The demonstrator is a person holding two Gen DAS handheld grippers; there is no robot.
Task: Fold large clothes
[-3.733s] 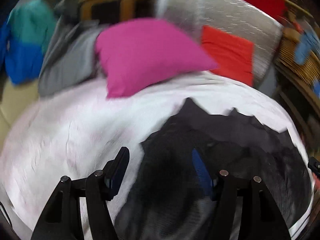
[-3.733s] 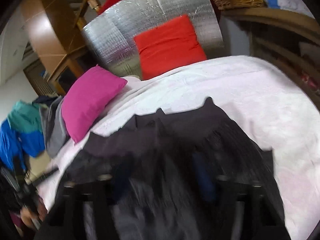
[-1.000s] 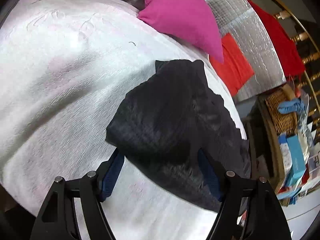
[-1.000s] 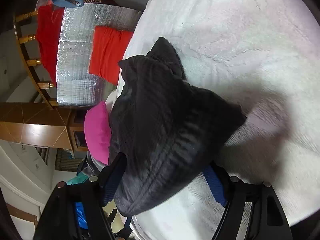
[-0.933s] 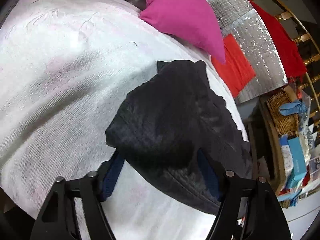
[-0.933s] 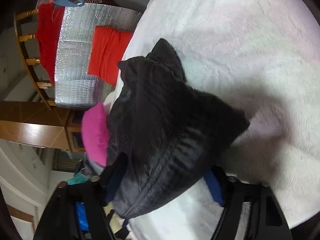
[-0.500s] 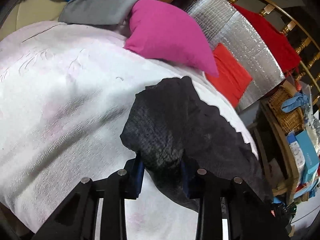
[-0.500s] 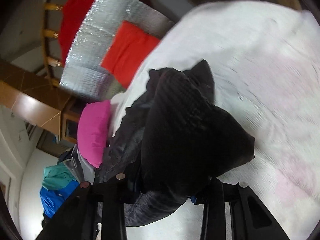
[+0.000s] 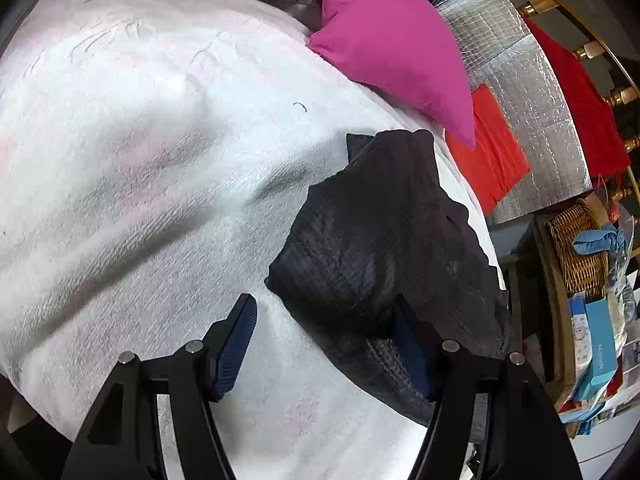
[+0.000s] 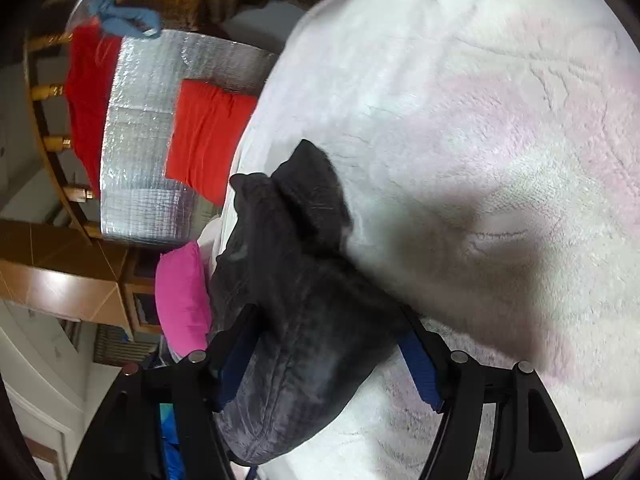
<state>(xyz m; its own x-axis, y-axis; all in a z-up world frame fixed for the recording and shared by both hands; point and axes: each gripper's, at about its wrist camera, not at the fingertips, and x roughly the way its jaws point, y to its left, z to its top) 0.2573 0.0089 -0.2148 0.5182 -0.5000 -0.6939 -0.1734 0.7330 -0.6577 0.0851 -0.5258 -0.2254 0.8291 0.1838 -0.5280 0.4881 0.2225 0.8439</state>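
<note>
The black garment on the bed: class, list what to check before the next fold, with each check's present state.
1. Black garment lies on the white blanket: ok.
2. Left gripper released, jaws just reopened, cloth edge between them: ok.
3. Right gripper released, jaws just reopened around the bundle: ok.
4. Garment flat and neat: not ok, bunched.
5. Pink pillow apart from the garment: ok.

Bed, white-pink blanket [image 9: 140, 200]; on it: black garment [image 9: 380, 240], magenta pillow [image 9: 392, 48].
</note>
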